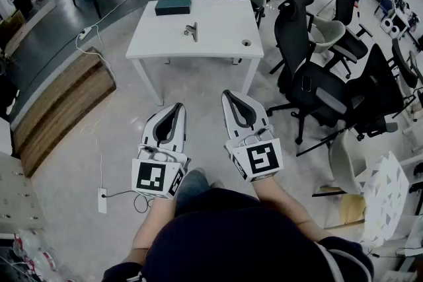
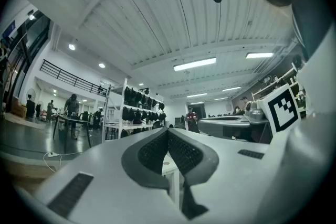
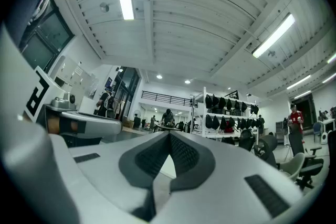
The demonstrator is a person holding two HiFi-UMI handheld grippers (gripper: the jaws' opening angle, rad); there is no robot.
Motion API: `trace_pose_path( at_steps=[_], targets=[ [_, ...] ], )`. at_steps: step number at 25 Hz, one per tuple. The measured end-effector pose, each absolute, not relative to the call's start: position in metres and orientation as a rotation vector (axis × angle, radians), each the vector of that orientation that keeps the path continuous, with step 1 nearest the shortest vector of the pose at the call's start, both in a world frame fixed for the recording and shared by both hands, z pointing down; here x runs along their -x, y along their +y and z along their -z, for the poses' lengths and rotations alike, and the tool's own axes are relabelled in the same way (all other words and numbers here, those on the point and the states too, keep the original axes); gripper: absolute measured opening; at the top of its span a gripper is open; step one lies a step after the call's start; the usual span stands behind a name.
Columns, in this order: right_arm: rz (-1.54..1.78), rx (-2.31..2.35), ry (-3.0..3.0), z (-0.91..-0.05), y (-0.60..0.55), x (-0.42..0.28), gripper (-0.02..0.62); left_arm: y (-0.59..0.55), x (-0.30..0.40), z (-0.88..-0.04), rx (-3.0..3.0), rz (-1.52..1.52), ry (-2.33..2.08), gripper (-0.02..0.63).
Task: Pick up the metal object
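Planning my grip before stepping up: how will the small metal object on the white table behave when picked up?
The metal object looks shiny and solid: probably stiff, heavy for its size, perhaps slick. Its shape seems irregular, so a nudge on the smooth white table would likely slide or tip it, not roll it.

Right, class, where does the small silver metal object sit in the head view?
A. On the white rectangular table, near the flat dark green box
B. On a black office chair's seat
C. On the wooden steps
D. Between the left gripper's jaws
A: the small silver metal object lies on the white rectangular table, on the near side of the flat dark green box and apart from it.
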State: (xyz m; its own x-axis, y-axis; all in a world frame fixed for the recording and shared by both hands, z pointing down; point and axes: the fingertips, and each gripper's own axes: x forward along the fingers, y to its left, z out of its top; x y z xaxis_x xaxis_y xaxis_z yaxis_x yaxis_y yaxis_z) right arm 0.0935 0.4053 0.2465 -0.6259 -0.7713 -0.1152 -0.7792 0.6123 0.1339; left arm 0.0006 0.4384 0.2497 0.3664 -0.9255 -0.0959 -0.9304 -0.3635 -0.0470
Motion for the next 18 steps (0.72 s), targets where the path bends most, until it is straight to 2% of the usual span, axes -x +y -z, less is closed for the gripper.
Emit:
trace_pose_path(
  at_steps=[12, 14, 16, 18],
  targets=[
    [-0.239, 1.354, 2.77, -0.257, 0.35, -0.091, 0.028, 0.38, 0.005, -0.26, 2.64, -0.217, 1.653, 0.031],
    [-0.232, 1.364, 2.782, -0.264, 0.327, -0.084, 0.028, 0.357, 0.011, -0.266, 2.663, -0.218, 1.643, 0.058],
    [-0.221, 1.374, 2.792, -0.269, 0.301, -0.077, 0.028, 0.329, 0.017, -0.275, 2.699, -0.208, 1.638, 0.123],
    [-0.216, 1.387, 2.801, -0.273, 0.272, -0.068, 0.028, 0.298, 0.027, -0.28, 2.712, -0.192, 1.641, 0.144]
  ],
)
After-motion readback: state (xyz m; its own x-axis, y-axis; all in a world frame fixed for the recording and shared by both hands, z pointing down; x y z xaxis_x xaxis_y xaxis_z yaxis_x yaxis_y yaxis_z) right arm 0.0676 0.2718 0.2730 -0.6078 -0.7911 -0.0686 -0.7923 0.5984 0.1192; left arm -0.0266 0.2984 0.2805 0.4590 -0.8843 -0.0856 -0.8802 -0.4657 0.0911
